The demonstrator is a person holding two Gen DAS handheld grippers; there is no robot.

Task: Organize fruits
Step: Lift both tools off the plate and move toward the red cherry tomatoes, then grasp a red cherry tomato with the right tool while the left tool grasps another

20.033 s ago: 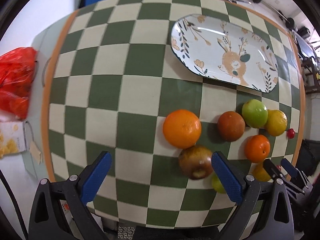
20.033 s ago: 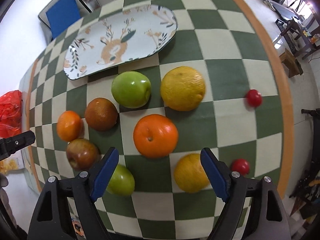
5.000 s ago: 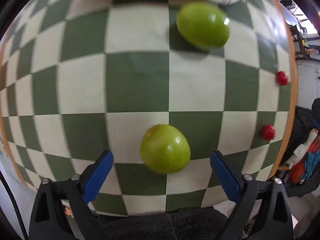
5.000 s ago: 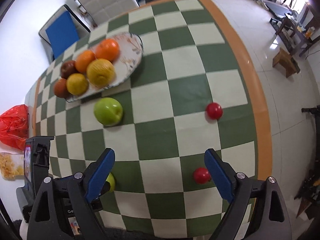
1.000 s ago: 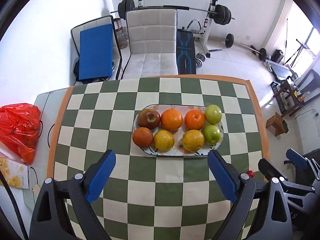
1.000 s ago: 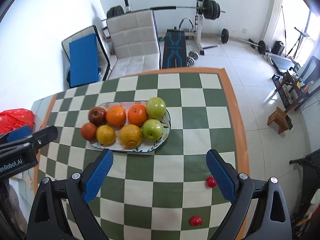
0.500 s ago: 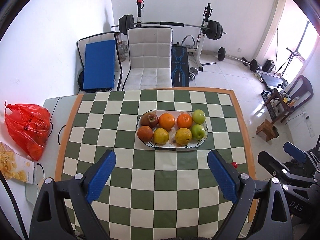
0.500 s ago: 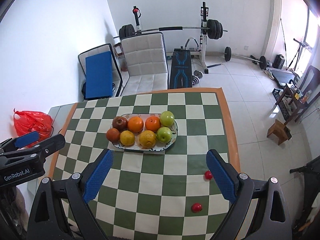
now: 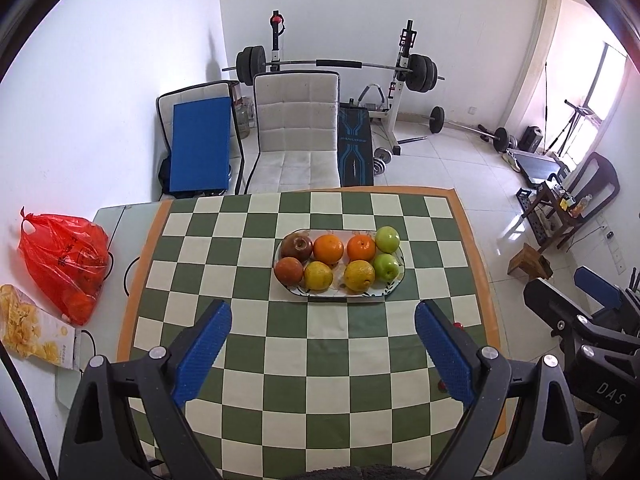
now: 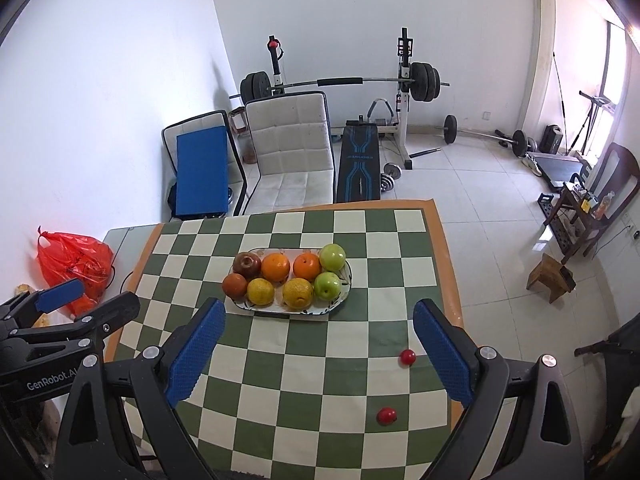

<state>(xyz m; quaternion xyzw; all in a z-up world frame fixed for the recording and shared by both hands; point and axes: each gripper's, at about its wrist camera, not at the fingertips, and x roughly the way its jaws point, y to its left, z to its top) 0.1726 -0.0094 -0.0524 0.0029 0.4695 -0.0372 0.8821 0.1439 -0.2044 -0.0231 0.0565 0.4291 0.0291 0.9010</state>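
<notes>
**Eight fruits on oval plate; both grippers high above table, empty**

Left gripper (image 9: 322, 336): jaws spread wide, nothing between them. Black angular frame, blue pads with a fine dotted grip texture (image 9: 204, 352). Held well above the table, looking down.

Right gripper (image 10: 316, 334): same build, jaws likewise wide apart and empty. Blue textured pads (image 10: 442, 354) framing the near half of the table.

Table covered by a smooth checked cloth (image 9: 248, 384), green and cream squares, orange border.

Oval plate (image 9: 394, 286), glossy ceramic with a leaf pattern at the rim, near the table centre. Two rows of four fruits, packed touching:
- back row: dark red apple (image 9: 296, 247) with dimpled stem end up, two round oranges (image 9: 328, 248) (image 9: 361, 248), green apple (image 9: 387, 239);
- front row: brownish-red round fruit (image 9: 289, 271), two yellow citrus with pebbled skin (image 9: 318, 276) (image 9: 359, 275), second green apple (image 9: 386, 267).

Two small, shiny red balls (image 10: 408, 357) (image 10: 386, 415) on the cloth near the right edge, well apart from the plate; kind not clear.

Off the cloth to the left: crinkled red plastic bag (image 9: 64, 258), flat yellow printed packet (image 9: 32, 328). Beyond the table: quilted white chair (image 9: 296, 136), blue padded panel (image 9: 200, 148), barbell rack (image 9: 340, 66) on a tiled floor.
</notes>
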